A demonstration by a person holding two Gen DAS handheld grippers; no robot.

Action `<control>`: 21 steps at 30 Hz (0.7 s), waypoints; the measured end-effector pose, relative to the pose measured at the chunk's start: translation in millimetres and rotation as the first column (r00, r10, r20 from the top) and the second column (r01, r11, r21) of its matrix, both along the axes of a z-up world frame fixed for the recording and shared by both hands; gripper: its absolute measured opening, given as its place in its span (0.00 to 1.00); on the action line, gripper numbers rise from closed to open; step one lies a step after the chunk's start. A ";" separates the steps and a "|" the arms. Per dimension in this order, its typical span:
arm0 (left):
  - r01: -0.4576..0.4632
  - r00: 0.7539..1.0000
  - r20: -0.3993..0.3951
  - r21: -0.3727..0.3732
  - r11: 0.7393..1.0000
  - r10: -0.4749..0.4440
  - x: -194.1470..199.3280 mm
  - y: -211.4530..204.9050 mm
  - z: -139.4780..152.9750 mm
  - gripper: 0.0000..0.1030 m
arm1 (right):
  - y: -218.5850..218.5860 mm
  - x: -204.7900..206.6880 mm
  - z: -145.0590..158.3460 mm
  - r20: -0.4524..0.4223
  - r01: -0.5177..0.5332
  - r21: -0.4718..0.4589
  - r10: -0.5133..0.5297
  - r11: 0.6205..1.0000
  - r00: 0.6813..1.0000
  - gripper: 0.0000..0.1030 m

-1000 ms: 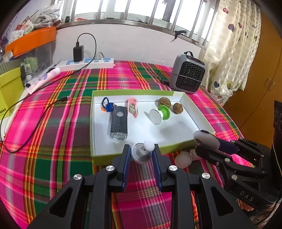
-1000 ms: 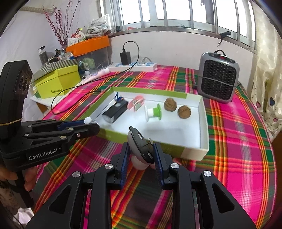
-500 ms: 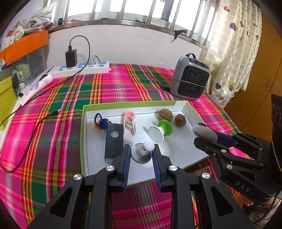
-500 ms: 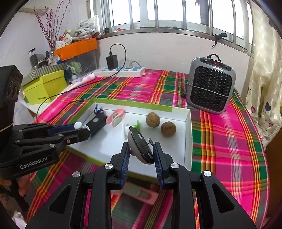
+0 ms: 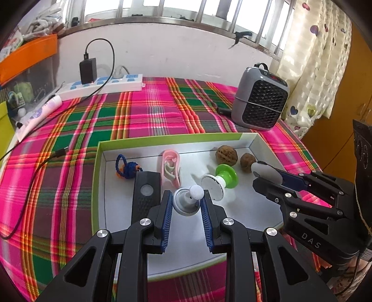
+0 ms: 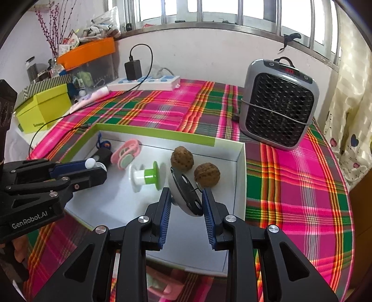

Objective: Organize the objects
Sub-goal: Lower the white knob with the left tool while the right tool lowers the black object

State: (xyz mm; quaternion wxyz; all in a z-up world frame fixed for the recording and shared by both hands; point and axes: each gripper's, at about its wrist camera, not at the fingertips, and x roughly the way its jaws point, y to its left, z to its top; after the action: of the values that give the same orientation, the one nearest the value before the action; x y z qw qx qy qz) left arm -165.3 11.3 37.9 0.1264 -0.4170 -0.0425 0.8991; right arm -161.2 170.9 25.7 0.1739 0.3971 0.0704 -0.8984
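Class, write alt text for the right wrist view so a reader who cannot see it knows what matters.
The right gripper holds a grey-and-white disc over a white tray with a green rim on a plaid tablecloth. The tray holds two walnuts, a green-and-white spool and a pink clip. The left gripper enters from the left.

A barred window point(image 6: 209, 11) lets bright daylight in above a white wall point(image 5: 174, 58). A pink and green plaid cloth point(image 5: 151, 111) covers the table. A patterned cream curtain point(image 5: 313, 58) hangs on the right, beside an orange wooden cupboard point(image 5: 348, 104). A grey space heater point(image 6: 279, 104) stands near the wall.
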 end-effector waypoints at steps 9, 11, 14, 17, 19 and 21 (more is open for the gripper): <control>0.006 1.000 0.018 -0.021 1.000 -0.006 -11.5 3.7 -8.0 0.22 | -1.0 -10.7 -10.0 0.017 -0.005 0.035 0.004 0.999 1.000 0.27; 0.005 1.000 0.022 -0.023 1.000 -0.004 -14.5 4.1 -10.1 0.22 | -2.2 -12.9 -11.8 0.016 -0.008 0.044 0.007 0.999 1.000 0.27; 0.003 1.000 0.021 -0.026 1.000 -0.003 -17.9 4.3 -12.1 0.22 | -4.4 -16.1 -15.0 0.016 -0.012 0.060 0.011 0.998 1.000 0.27; 0.007 1.000 0.020 -0.027 1.000 -0.007 -20.1 5.4 -12.6 0.22 | -4.8 -18.6 -17.5 0.015 -0.009 0.069 0.008 0.998 1.000 0.28; 0.007 1.000 0.019 -0.029 1.000 -0.007 -21.8 5.9 -12.9 0.22 | -5.7 -19.5 -18.0 0.010 -0.010 0.075 0.009 0.997 1.000 0.28; 0.008 1.000 0.018 -0.029 1.000 -0.007 -23.1 6.5 -12.8 0.22 | -6.5 -20.5 -18.2 0.006 -0.012 0.079 0.011 0.997 1.000 0.27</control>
State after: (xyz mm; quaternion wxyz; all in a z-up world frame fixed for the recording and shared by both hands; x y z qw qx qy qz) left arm -188.4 17.8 25.1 0.1232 -0.4271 -0.0291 0.8953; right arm -181.7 164.4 7.6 0.1634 0.4060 0.1079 -0.8927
